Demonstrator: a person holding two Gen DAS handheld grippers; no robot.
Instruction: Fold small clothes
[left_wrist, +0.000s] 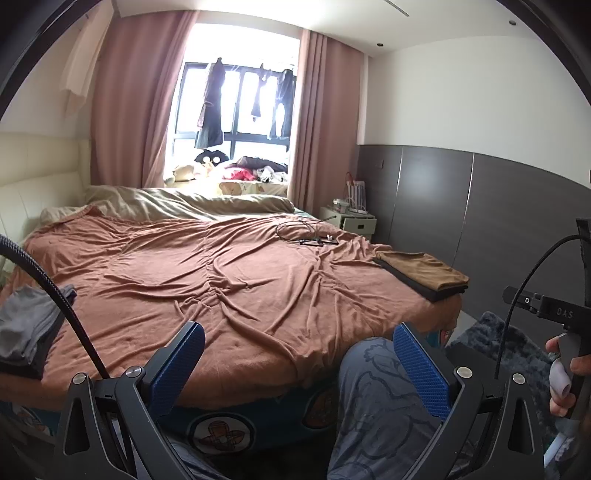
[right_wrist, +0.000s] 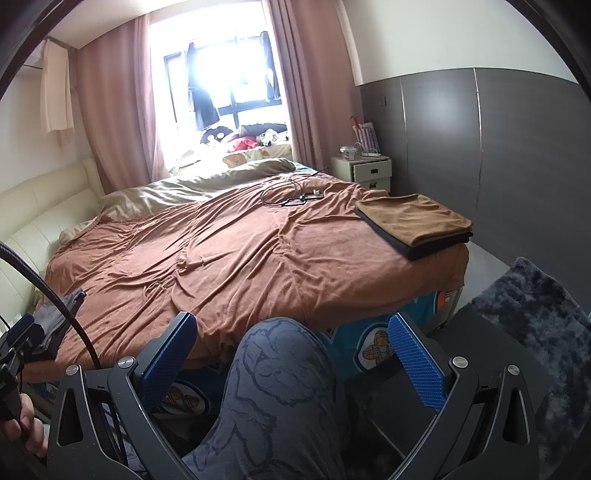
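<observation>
A folded brown garment (left_wrist: 424, 269) (right_wrist: 415, 218) lies on a folded black one at the bed's right near corner. A grey pile of clothes (left_wrist: 26, 328) (right_wrist: 59, 314) rests at the bed's left near edge. My left gripper (left_wrist: 299, 350) is open, held low in front of the bed's near edge with nothing between its blue pads. My right gripper (right_wrist: 291, 343) is also open and empty, held above a person's knee (right_wrist: 280, 354) in patterned blue trousers. Both are well short of the clothes.
The bed (left_wrist: 221, 280) is covered by a wrinkled rust-brown blanket, with a cable and small items (left_wrist: 306, 236) at its far right. A bedside cabinet (right_wrist: 369, 170) stands by the grey wall panels. A dark shaggy rug (right_wrist: 535, 325) lies on the floor at right.
</observation>
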